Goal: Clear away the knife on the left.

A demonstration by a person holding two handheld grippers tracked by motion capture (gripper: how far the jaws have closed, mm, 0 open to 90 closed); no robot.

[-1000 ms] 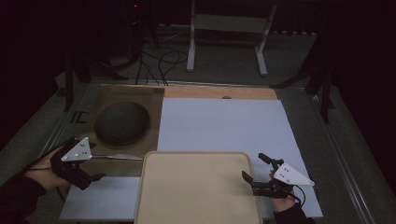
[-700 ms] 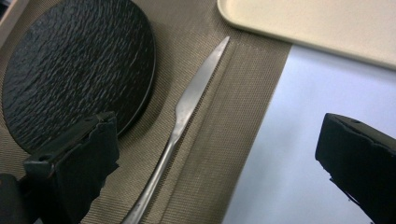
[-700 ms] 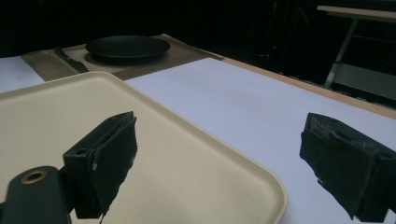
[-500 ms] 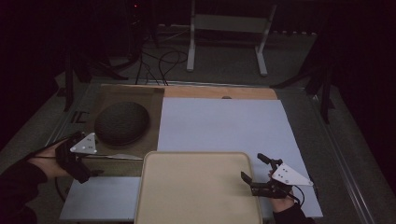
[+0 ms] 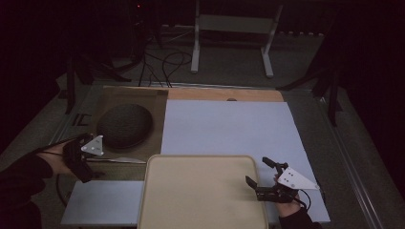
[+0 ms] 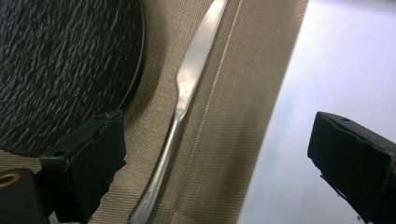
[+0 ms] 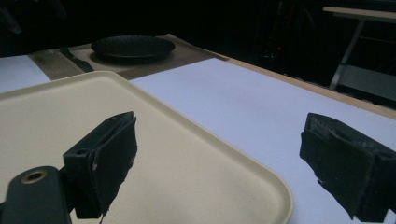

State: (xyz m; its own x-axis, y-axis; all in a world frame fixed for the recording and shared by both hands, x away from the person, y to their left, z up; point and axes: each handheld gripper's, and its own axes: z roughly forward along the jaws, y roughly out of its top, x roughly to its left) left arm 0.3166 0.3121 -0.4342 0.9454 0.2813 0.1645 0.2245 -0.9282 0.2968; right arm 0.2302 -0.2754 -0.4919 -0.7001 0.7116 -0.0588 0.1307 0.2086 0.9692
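The counter (image 5: 305,102) is dim under low light, and most of its top is covered by a big pale sheet (image 5: 229,126) that reaches from the far wooden edge down toward the person. Next in size is the cream tray (image 5: 200,193), sitting bare at the near middle, overlapping the sheet's near edge. To the left of the sheet lies a tan woven mat (image 5: 155,102), and on it rests a round dark plate (image 5: 125,125) with a rough, ribbed look in the left gripper view. A knife (image 6: 187,88) lies flat on the mat between the plate and the mat's stitched edge (in the high view it shows as a thin bright sliver running toward the tray's near-left corner), just beside the plate's rim but not on it. The left gripper (image 5: 90,164), held in a hand (image 5: 57,155) coming in from the left, hovers at the near side of the mat; its jaws stand wide apart and straddle the knife's handle without touching it, one jaw near the plate and the other over the pale sheet. The right gripper (image 5: 261,175), held low at the tray's right edge, also has its jaws spread wide with nothing between them, one jaw above the tray's surface and the other above the sheet. Behind the counter, a grey metal stand (image 5: 231,28) and some cables (image 5: 165,62) sit on the floor.
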